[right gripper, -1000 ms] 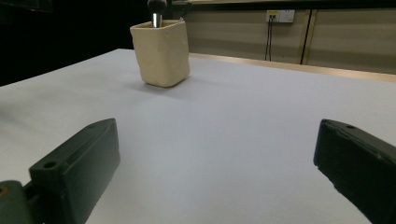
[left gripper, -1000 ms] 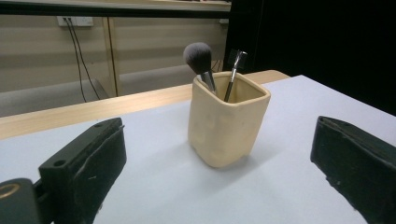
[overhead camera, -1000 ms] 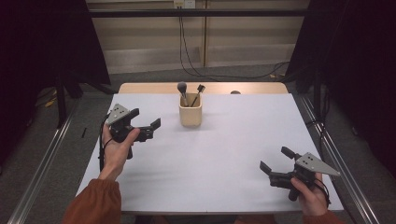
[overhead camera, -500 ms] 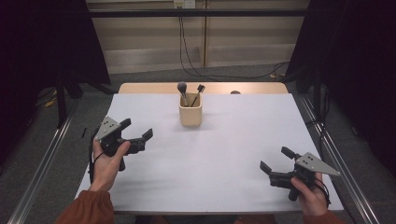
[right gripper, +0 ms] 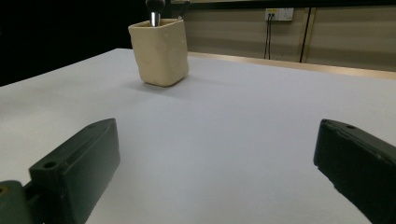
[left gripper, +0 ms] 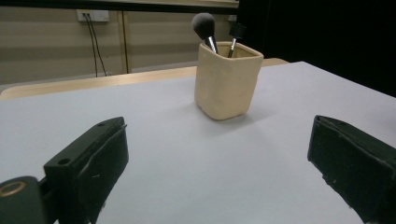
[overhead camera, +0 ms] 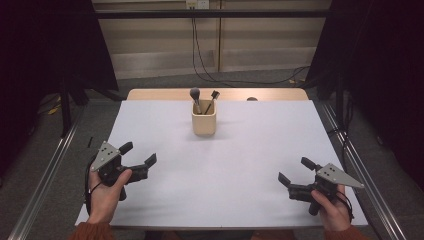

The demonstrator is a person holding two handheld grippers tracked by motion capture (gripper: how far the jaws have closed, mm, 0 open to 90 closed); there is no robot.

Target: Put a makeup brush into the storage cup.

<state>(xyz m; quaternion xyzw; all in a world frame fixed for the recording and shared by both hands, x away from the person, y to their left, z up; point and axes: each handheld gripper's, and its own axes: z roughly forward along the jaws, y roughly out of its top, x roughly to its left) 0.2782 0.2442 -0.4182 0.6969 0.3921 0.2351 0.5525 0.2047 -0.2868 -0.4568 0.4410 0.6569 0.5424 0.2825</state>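
A cream cup (overhead camera: 204, 120) stands upright near the far middle of the white table (overhead camera: 225, 165). It holds a round-headed makeup brush (overhead camera: 195, 94) and a smaller flat brush (overhead camera: 215, 95). The cup (left gripper: 226, 81) and its round brush (left gripper: 204, 25) lie ahead of my left gripper (left gripper: 219, 172), whose jaws stand wide apart over bare table. That left gripper (overhead camera: 137, 154) is near the front left edge, open and empty. At the front right my right gripper (overhead camera: 296, 171) is open too, with the cup (right gripper: 159, 50) far ahead of it (right gripper: 217, 172).
A wooden strip (overhead camera: 150, 94) borders the table's far edge, with a small dark object (overhead camera: 252, 99) on it. Metal rails (overhead camera: 47, 175) run along both sides. Cables (overhead camera: 200, 55) hang on the back wall under a socket (overhead camera: 196, 4).
My left gripper has drawn back from the middle-left of the table toward the front left edge. The right gripper has stayed put.
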